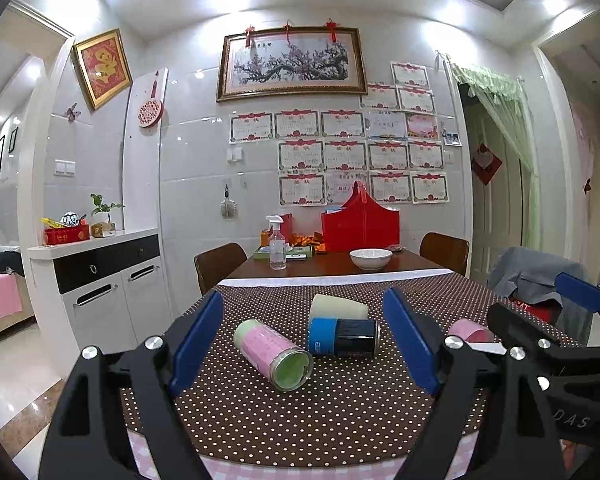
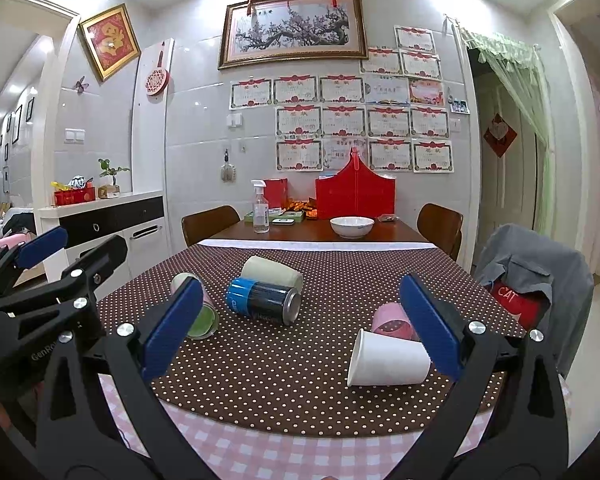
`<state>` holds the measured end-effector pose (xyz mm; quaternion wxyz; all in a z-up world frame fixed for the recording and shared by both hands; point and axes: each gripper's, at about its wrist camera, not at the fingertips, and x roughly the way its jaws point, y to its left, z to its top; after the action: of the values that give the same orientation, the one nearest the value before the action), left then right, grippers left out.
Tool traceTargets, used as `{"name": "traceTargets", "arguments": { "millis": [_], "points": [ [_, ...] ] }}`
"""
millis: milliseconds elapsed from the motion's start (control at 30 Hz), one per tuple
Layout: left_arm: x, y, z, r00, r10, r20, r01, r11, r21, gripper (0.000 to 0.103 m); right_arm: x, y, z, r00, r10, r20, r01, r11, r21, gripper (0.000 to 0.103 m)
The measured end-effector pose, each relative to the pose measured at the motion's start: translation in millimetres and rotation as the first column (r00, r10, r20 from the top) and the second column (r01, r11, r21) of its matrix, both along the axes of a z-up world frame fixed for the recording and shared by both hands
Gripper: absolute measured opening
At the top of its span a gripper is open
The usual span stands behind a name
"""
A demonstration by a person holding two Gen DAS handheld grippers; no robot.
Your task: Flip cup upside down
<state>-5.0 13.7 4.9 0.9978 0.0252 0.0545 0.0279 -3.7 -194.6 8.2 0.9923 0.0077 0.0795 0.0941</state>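
Observation:
Several cups and cans lie on their sides on a brown dotted cloth [image 2: 300,360]. A white paper cup [image 2: 388,360] lies near the front right, mouth to the left, next to a pink cup [image 2: 392,318]. A blue and black can [image 1: 342,337] [image 2: 262,300], a pink and green can [image 1: 274,354] [image 2: 202,320] and a beige cup [image 1: 338,306] [image 2: 272,272] lie mid-table. My left gripper [image 1: 304,344] is open and empty, the pink and green can between its fingers. My right gripper [image 2: 300,328] is open and empty, its right finger [image 2: 430,326] beside the white cup.
A white bowl [image 2: 352,226], a spray bottle [image 2: 260,208] and a red bag [image 2: 354,196] stand at the table's far end. Wooden chairs [image 2: 208,222] flank the table. A chair with a grey jacket [image 2: 536,276] is at the right. A white cabinet [image 2: 108,224] stands left.

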Motion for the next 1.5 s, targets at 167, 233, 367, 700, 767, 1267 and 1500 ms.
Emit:
{"name": "traceTargets", "arguments": {
  "millis": [167, 233, 367, 700, 767, 1267, 1500],
  "points": [
    [15, 2, -3, 0.999, -0.010, -0.040, 0.010, 1.000, -0.002, 0.081, 12, 3, -2, 1.000, 0.005, -0.027, -0.005, 1.000, -0.013, 0.097],
    [23, 5, -6, 0.998, -0.021, -0.064, 0.021, 1.000, -0.007, 0.081, 19, 4, -3, 0.999, 0.010, -0.043, -0.010, 1.000, -0.015, 0.097],
    [42, 13, -11, 0.990, -0.062, -0.125, 0.058, 0.998, -0.034, 0.081, 33, 6, -5, 0.997, 0.020, -0.072, -0.021, 1.000, -0.013, 0.097],
    [101, 23, -29, 0.954, -0.111, -0.280, 0.093, 0.993, -0.076, 0.081, 81, 11, -15, 0.985, 0.030, -0.168, -0.036, 0.999, -0.031, 0.097],
    [113, 22, -32, 0.939, -0.126, -0.319, 0.105, 0.991, -0.084, 0.081, 91, 9, -16, 0.981, 0.030, -0.189, -0.036, 0.999, -0.026, 0.097],
    [228, 19, -39, 0.767, -0.286, -0.574, 0.130, 0.946, -0.299, 0.081, 181, 1, -8, 0.932, 0.065, -0.357, -0.078, 0.997, -0.021, 0.097],
    [267, -3, -57, 0.624, -0.373, -0.687, 0.127, 0.916, -0.382, 0.081, 203, -27, -7, 0.936, -0.017, -0.351, 0.005, 0.999, -0.035, 0.097]
  ]
}}
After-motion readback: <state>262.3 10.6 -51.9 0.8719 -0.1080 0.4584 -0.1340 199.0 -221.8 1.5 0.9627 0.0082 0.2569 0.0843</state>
